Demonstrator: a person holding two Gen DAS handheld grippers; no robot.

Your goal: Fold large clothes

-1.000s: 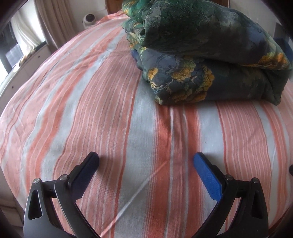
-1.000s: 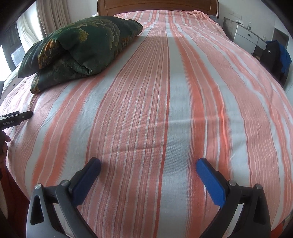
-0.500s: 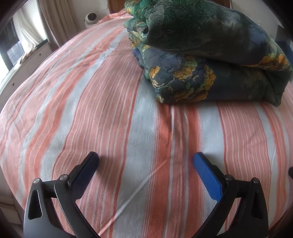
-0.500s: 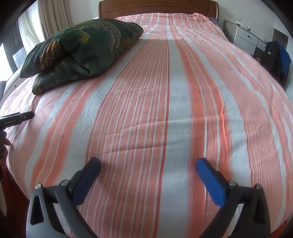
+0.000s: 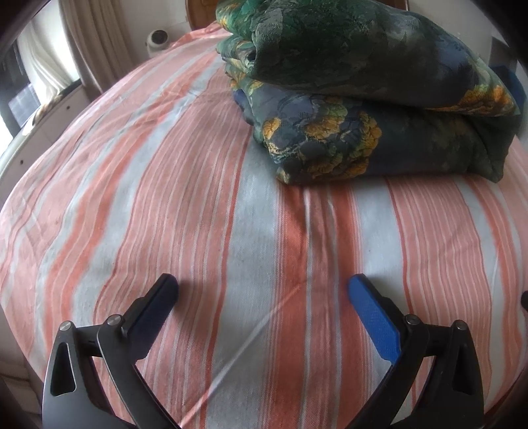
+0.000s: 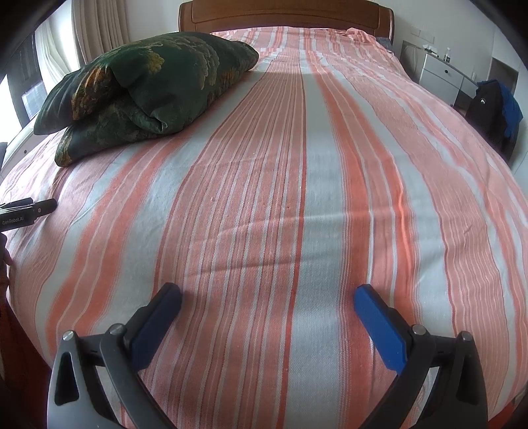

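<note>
Both tools were spread wide and empty. The left tool [image 5: 262,290] hovered low over the striped sheet [image 5: 184,204], its blue pads [image 5: 374,321] well apart, nothing between them. Straight ahead of it, near but not touching, lay the quilt [image 5: 363,109]: dark green and navy, floral, folded into a thick bundle with one layer stacked on another, resting on the bed.

The right tool [image 6: 267,297] was gaping too, pads [image 6: 379,325] parted over bare sheet [image 6: 297,198] near the foot of the bed. From this view the quilt [image 6: 148,82] sat far off on the left side of the bed, toward the headboard [image 6: 283,15], well clear of this tool. The left tool [image 6: 29,211] poked in at the left edge, its tip above the sheet, short of the quilt.

A curtain [image 6: 99,29] hung by the window on the left. On the right stood a white dresser [image 6: 445,76] and, nearer, a chair draped with dark and blue clothes [image 6: 495,105].
</note>
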